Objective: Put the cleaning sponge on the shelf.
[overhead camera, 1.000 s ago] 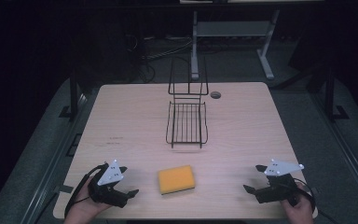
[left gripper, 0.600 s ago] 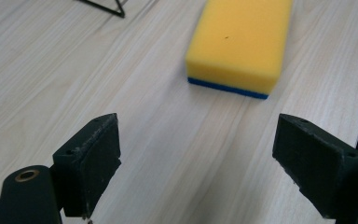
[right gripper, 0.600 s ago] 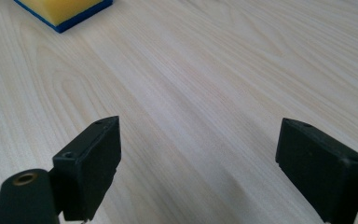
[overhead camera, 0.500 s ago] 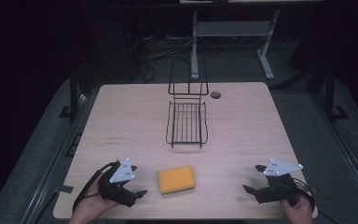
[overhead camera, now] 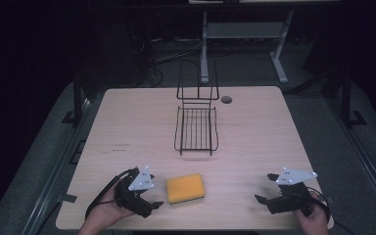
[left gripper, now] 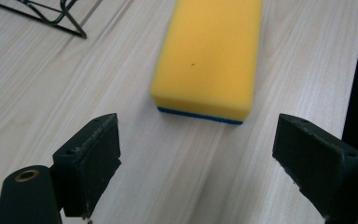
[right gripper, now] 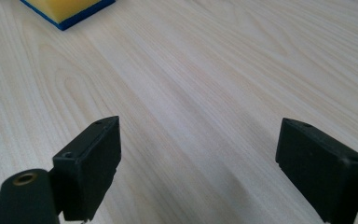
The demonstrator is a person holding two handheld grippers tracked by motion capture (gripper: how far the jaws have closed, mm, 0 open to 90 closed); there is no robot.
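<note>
Looking down from the high view, you see the yellow sponge lying flat near the counter's front edge, a little left of centre. Your left tongs sit just beside its left end, released and pointing at it; your right tongs rest near the front right corner, well apart from the sponge. A black wire rack stands mid-counter toward the back edge, empty.

Left gripper view: the sponge, yellow over a thin blue base, lies straight ahead of the two spread jaws, near but not yet between them; a corner of the rack shows at the upper left.

Right gripper view: the jaws stand wide apart over bare counter, with one corner of the sponge at the upper left, well clear.

Step in hand, as judged: the approach of the left tongs to the sponge. The next move calls for you to advance until the jaws straddle its narrow width, then close gently, since the foam will likely compress.
</note>
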